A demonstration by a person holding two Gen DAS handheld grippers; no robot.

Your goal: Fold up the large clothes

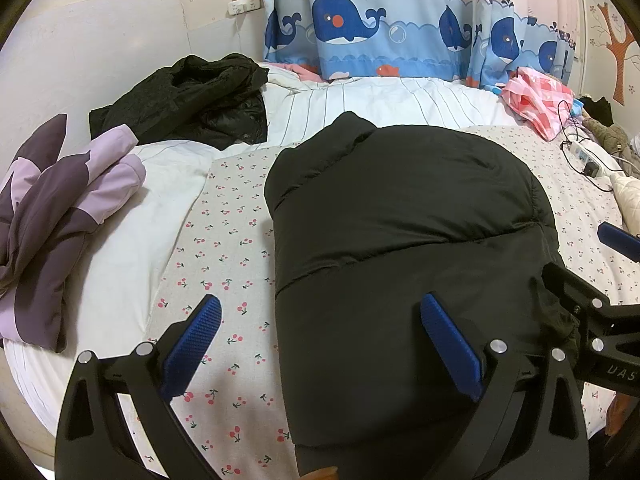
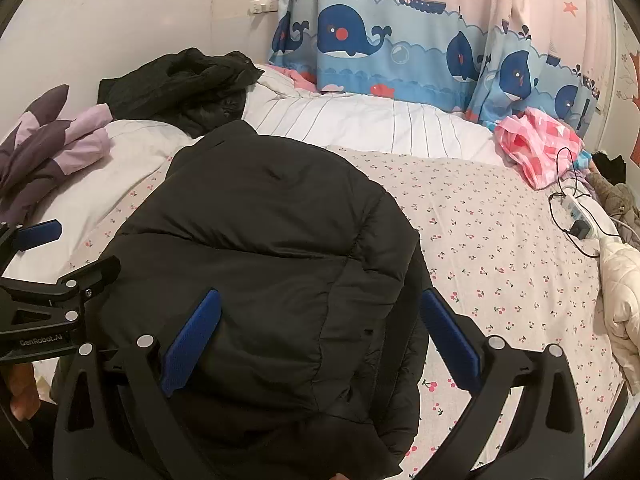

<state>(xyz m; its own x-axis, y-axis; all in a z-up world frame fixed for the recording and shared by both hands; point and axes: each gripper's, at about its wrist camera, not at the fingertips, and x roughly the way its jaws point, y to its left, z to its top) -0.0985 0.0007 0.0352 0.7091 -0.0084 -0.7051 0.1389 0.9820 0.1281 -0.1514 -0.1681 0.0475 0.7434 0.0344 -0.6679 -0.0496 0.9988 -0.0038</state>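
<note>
Black puffer jacket [image 1: 408, 240] lies folded into a thick, rounded block on the bed [image 1: 224, 216], on a grey-white sheet printed with small red cherries; matte shell, quilted in wide horizontal channels, collar end pointing toward the curtain. Left claw [image 1: 320, 344] is spread wide and grips nothing: 1 ribbed blue pad [image 1: 192, 344] hangs over the cherry sheet, the other over the jacket's near-left edge; whether either touches the fabric cannot be told. Right claw [image 2: 320, 340] is equally wide and empty, straddling the jacket's near-right part, 1 pad [image 2: 192, 340] over the black shell and 1 beside its right edge. Both claw frames are black with round silver pins. Behind the sheet runs a puffy white duvet [image 1: 360, 100] with thin dark stripes. A crumpled black garment [image 1: 188, 100] sits at the far left of the bed, and a lilac and dark purple jacket [image 1: 60, 208] lies bunched nearer on the left. Pink checked cloth [image 1: 540, 100] is heaped at the far right, near a white power strip [image 1: 588, 156] with black cables. A whale-print curtain [image 1: 380, 28] hangs behind in blue and pink.
</note>
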